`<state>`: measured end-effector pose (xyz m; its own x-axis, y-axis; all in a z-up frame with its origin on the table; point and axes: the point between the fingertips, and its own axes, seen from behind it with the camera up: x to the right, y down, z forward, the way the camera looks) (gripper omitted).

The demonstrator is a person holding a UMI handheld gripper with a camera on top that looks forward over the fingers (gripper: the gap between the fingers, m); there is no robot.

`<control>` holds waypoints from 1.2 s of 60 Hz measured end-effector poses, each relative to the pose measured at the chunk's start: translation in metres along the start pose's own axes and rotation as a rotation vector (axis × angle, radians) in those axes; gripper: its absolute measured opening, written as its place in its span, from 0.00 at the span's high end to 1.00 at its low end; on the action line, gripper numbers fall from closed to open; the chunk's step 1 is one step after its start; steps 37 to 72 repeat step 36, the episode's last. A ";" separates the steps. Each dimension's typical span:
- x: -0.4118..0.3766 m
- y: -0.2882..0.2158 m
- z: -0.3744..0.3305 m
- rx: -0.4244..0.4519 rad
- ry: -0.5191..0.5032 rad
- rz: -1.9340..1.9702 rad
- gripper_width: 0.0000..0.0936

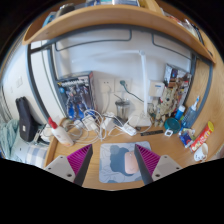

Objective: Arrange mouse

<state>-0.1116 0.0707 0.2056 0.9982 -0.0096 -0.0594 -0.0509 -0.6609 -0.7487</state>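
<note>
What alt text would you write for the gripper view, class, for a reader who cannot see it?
The gripper is open, its pink-padded fingers either side of a grey mouse pad on a wooden desk. Beyond lie tangled white cables, bottles and a wall shelf.

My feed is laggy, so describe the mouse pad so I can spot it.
Start at the wooden desk, then look to its near edge where the tongs stand open. Between them lies the mouse pad, a pale blue-grey flat sheet, unlike the cluttered cables and bottles behind.
</note>
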 end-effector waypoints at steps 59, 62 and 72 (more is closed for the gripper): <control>-0.025 -0.041 -0.061 0.084 -0.034 -0.030 0.11; -0.025 -0.041 -0.061 0.084 -0.034 -0.030 0.11; -0.025 -0.041 -0.061 0.084 -0.034 -0.030 0.11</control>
